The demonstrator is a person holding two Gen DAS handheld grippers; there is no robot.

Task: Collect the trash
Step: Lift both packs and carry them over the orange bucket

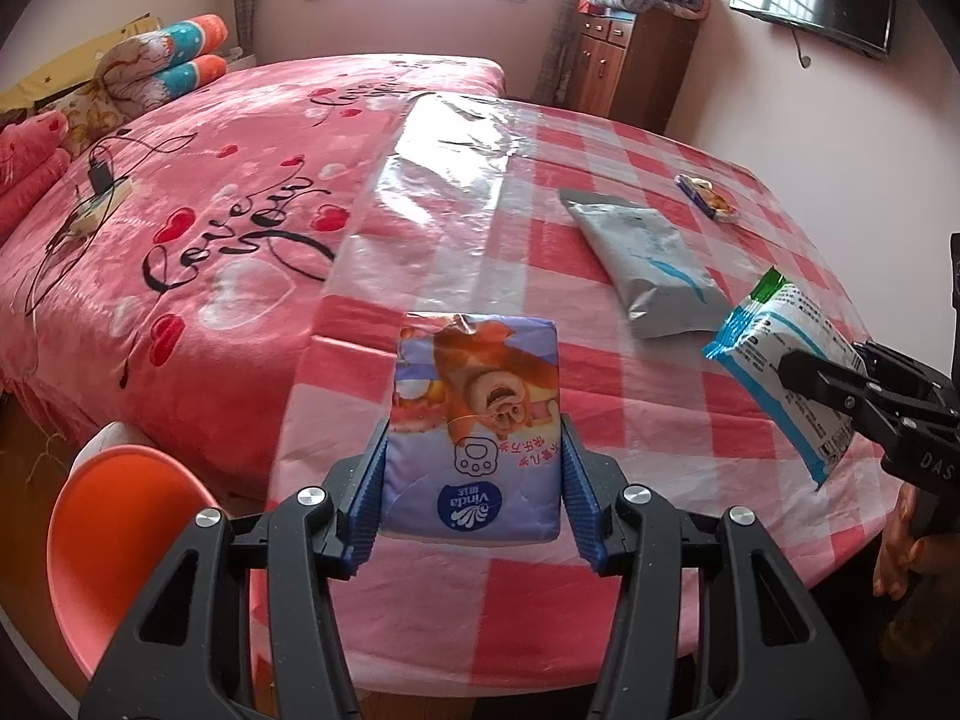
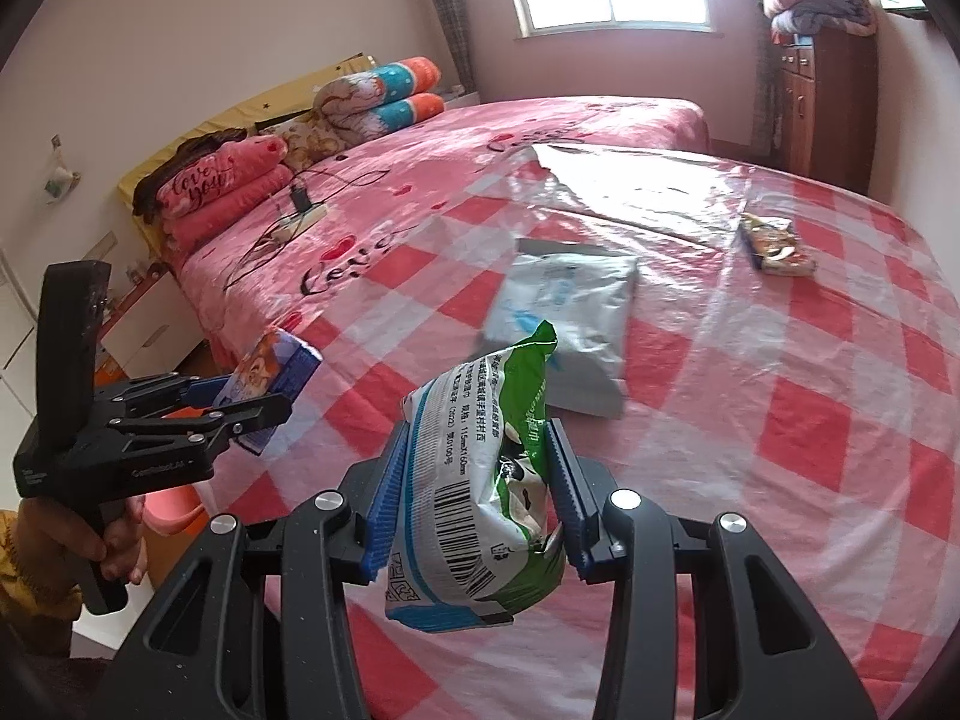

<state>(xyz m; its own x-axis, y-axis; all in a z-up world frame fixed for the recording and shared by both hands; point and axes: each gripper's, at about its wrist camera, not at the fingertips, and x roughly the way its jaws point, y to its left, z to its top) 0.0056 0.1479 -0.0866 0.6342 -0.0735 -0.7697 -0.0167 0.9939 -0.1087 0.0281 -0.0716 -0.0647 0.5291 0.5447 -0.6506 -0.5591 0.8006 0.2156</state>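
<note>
Soft purple tissue pack [image 1: 474, 420] sits clamped in left gripper [image 1: 474, 480]; right gripper [image 2: 474, 492] pinches a light, crinkly snack wrapper [image 2: 480, 480] mid-body, likely slippery.

Glossy plastic table cover [image 1: 456, 192], plush bedspread [image 1: 198, 192]

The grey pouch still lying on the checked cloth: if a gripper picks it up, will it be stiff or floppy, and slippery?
The grey pouch lies flat and thin, so it is probably light and would likely sag when lifted by one edge. Its surface looks smooth and slightly glossy, and the cloth under it is shiny plastic, so it may slide when pushed. It should not roll.
</note>
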